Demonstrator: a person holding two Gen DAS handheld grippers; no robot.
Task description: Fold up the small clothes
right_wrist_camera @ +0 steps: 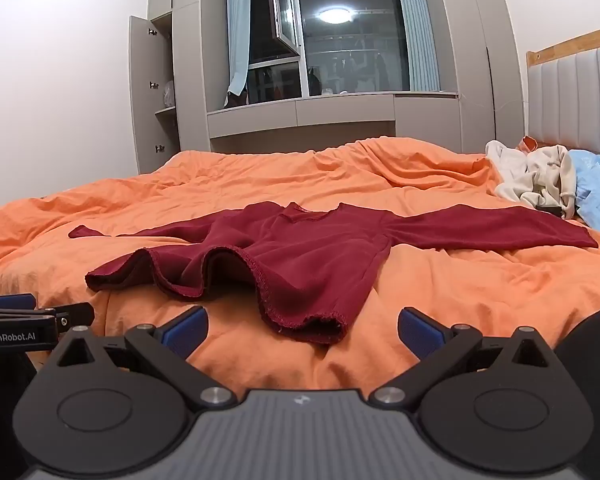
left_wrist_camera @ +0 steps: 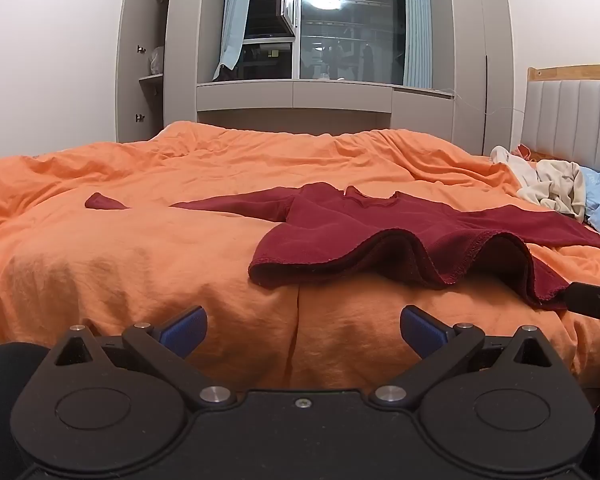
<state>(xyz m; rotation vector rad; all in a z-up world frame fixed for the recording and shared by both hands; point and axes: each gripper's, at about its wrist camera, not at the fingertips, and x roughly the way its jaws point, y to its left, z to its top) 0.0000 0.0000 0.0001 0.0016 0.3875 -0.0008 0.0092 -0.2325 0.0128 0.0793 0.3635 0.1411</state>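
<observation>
A dark red long-sleeved top (left_wrist_camera: 364, 232) lies spread on the orange bed cover (left_wrist_camera: 140, 248), sleeves out to both sides, its hem rumpled in waves toward me. It also shows in the right wrist view (right_wrist_camera: 300, 256). My left gripper (left_wrist_camera: 302, 328) is open and empty, low in front of the hem's left part. My right gripper (right_wrist_camera: 302, 330) is open and empty, just short of the hem's near right corner (right_wrist_camera: 320, 326). The right gripper's tip shows at the right edge of the left wrist view (left_wrist_camera: 592, 300), next to the hem.
A pile of cream and light blue clothes (right_wrist_camera: 548, 184) lies at the far right by the padded headboard (right_wrist_camera: 576, 96). Grey cupboards and a dark window (right_wrist_camera: 348, 36) stand behind the bed. The orange cover (right_wrist_camera: 460, 280) is wrinkled all over.
</observation>
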